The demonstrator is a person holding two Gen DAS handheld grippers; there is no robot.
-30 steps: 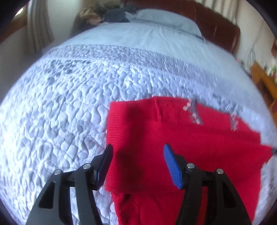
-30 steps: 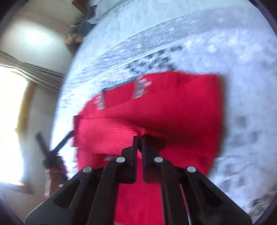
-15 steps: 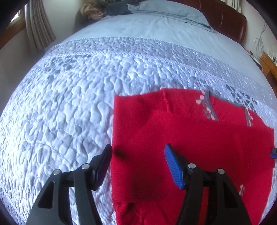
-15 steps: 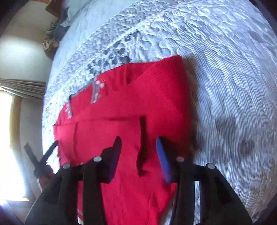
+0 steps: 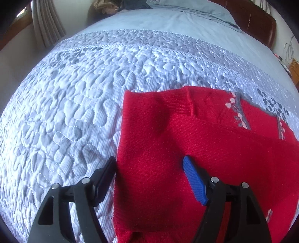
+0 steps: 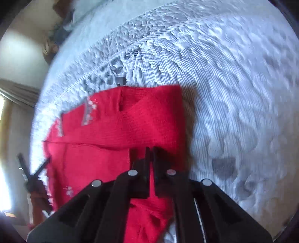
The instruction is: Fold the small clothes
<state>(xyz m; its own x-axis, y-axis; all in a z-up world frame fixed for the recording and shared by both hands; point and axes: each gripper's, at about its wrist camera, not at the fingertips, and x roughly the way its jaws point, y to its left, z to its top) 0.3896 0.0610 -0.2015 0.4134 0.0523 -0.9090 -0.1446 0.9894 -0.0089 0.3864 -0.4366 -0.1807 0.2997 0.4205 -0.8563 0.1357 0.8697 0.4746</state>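
A red knitted garment lies partly folded on a pale quilted bedspread, with 1 layer already laid across the body and a grey patterned trim showing at its far right.

The left gripper hovers over the garment's left edge. Its jaws are opening and stand wide, 1 finger over the quilt, the blue-padded finger over the red knit. Nothing is pinched between them.

The right gripper is closed tight, its tips low over the garment near its right edge. This view is blurred, so whether a thin fold of knit is caught between the tips cannot be told.

Risk, as a judgement: if the right tips have snagged only 1 layer, lifting would drag the folded layer askew and undo the crease. The left gripper, straddling the edge, could pinch quilt along with knit.

The garment's left and right edges are both free. Open quilt spreads wide to the left, right and far side. A pillow and a dark wooden headboard sit far off, well apart.
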